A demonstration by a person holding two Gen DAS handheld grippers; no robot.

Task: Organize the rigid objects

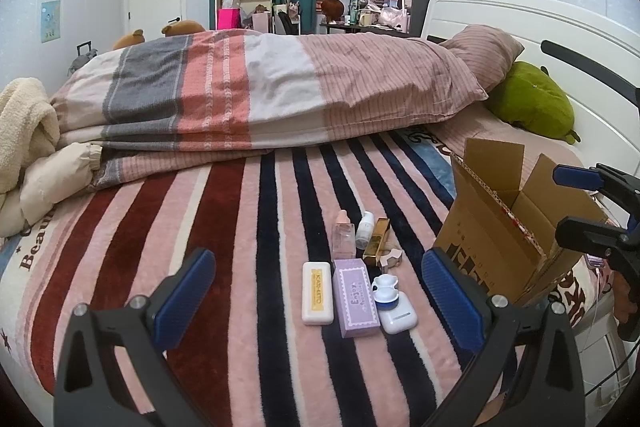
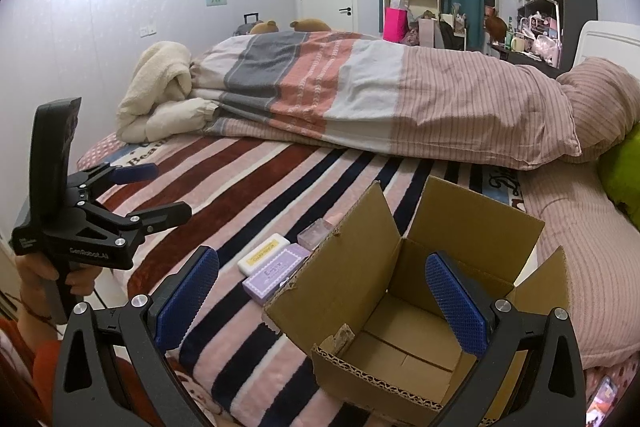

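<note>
Tongs are both wide apart and hold nothing: the left gripper (image 1: 316, 291) hangs over the little things, the right gripper (image 2: 322, 291) over the open cardboard box (image 2: 404, 355). A white case (image 1: 318, 293), purple box (image 1: 356, 297) and small bottles (image 1: 344, 239) lie close together on the striped blanket (image 1: 200, 227), near the bed's front edge, just beside the box.

One open box (image 2: 404, 311) on bed (image 1: 240, 227). Two bottles: pink (image 1: 343, 237), white (image 1: 365, 227). One gold tube (image 1: 378, 241). One white case (image 1: 318, 293), yellow label. One purple carton (image 1: 356, 297). One earbud case (image 1: 398, 315). One blue-white piece (image 1: 386, 289). Two tools: left (image 1: 316, 301), right (image 2: 322, 301), both with jaws apart.
</note>
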